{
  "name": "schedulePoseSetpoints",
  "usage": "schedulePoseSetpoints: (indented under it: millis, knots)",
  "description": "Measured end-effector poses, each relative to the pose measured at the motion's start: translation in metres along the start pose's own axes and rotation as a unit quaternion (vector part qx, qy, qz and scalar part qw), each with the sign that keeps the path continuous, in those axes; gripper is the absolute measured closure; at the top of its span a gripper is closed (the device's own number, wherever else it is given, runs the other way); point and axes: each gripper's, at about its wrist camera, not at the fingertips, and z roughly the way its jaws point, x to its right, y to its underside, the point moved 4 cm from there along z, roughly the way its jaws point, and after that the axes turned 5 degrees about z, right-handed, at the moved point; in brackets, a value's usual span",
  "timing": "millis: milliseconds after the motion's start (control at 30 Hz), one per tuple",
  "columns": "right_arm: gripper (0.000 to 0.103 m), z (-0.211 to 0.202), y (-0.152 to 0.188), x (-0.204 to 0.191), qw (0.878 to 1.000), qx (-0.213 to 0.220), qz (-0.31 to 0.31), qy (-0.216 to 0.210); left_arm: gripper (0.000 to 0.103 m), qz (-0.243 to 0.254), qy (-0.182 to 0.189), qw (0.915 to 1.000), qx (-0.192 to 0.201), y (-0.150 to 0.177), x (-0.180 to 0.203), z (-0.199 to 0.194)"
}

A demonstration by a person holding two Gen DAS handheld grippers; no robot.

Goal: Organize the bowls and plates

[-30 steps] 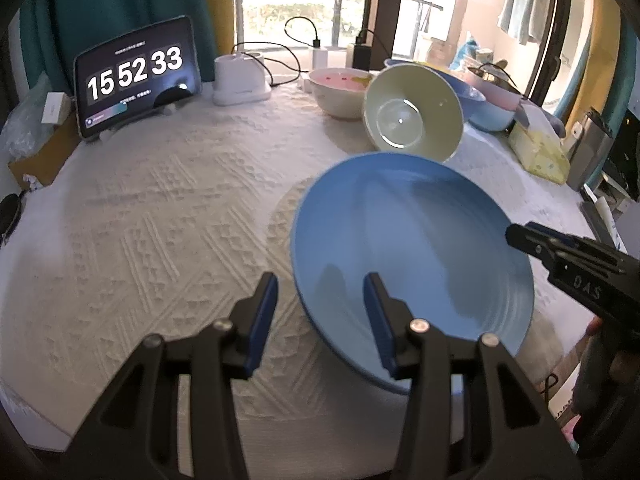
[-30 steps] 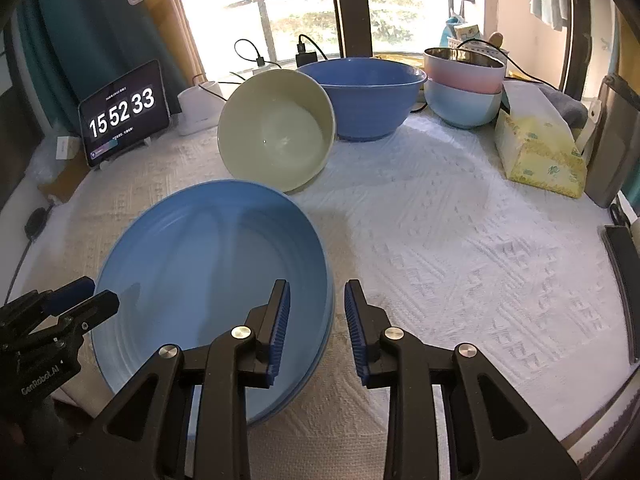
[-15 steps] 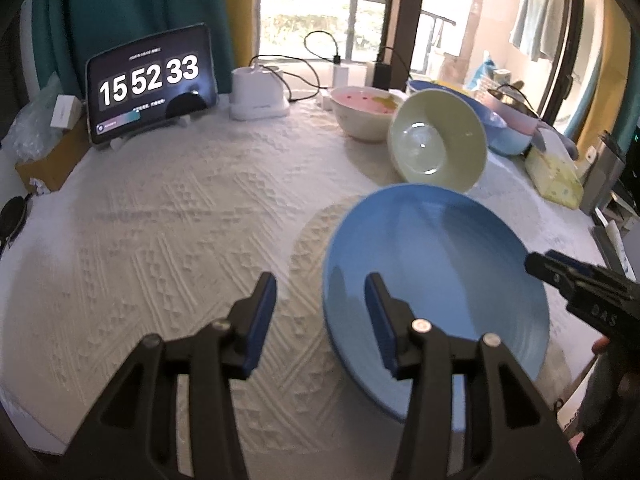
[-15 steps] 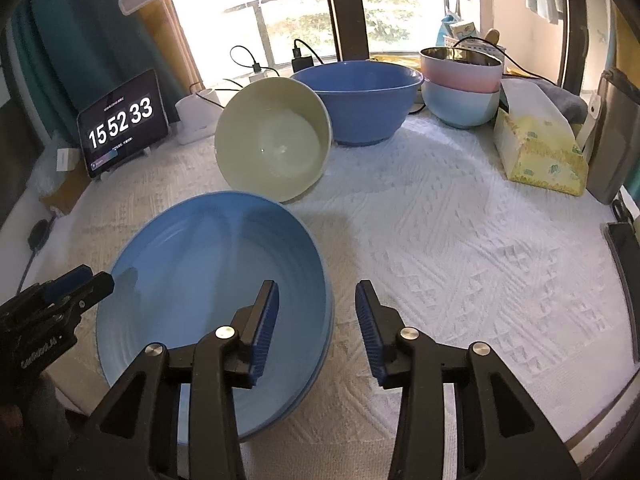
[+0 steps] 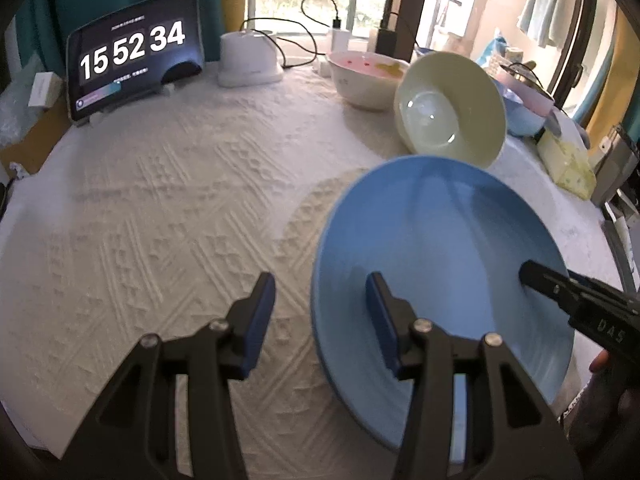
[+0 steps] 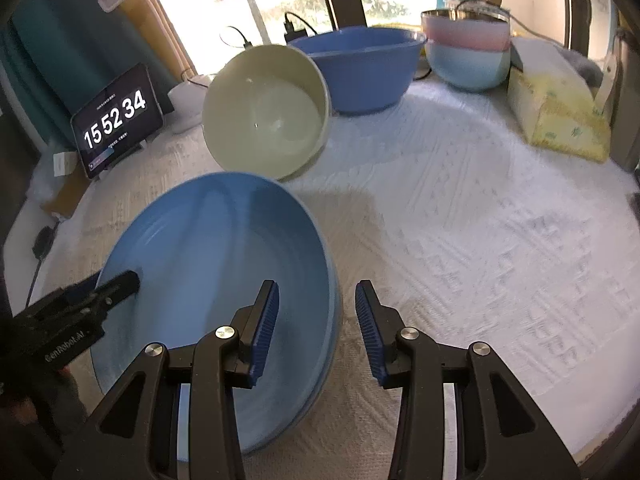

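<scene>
At near edge of white embossed tablecloth (image 5: 160, 200): blue plate (image 5: 440, 240), wide, shallow, glossy, faint concentric ridges, lying flat and empty; second rim showing under its right side, so maybe two stacked, hard to tell. Left gripper (image 5: 320, 292) part-open, straddling plate's left rim, one finger over the cloth, other over the plate's inside, pads not pressing. Right gripper (image 6: 317, 292) jaws just been opening, now part-open, plate's right rim between them, not gripped.

Behind plate: cream bowl (image 6: 266, 114) tipped on its side, mouth facing cameras, empty. Beyond it, deep blue bowl (image 6: 360, 68), contents hidden. Pink bowl (image 6: 466, 32) nested in pale blue bowl (image 6: 468, 66), something metallic inside the top one. White bowl (image 5: 366, 78) holding pinkish contents and a yellow piece. Yellow tissue pack (image 6: 560, 120) at right.

Writing: tablet clock (image 5: 132, 46) reading "15 52 34"; "GenRobot.AI" on left gripper body; "DAS" on right gripper body.
</scene>
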Motion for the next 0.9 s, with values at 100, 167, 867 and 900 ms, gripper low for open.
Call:
schedulePoseSetpoints:
  millis: [100,167,867,900]
  knots:
    - [0.061,0.001,0.000,0.001,1.000,-0.005,0.014,-0.017,0.054,0.006,0.012,0.9999,0.008,0.001,0.006,0.002]
    - [0.061,0.003,0.001,0.001,0.999,-0.009,0.024,-0.034,0.051,-0.018,0.027,0.9994,0.010,0.002,0.004,0.004]
    - [0.056,0.005,0.006,-0.002,0.998,-0.005,0.043,-0.041,0.042,-0.041,0.103,0.9937,-0.013,0.009,0.009,0.006]
    - [0.056,0.004,0.006,-0.003,0.998,-0.005,0.041,-0.040,0.042,-0.042,0.103,0.9937,-0.013,0.009,0.009,0.005]
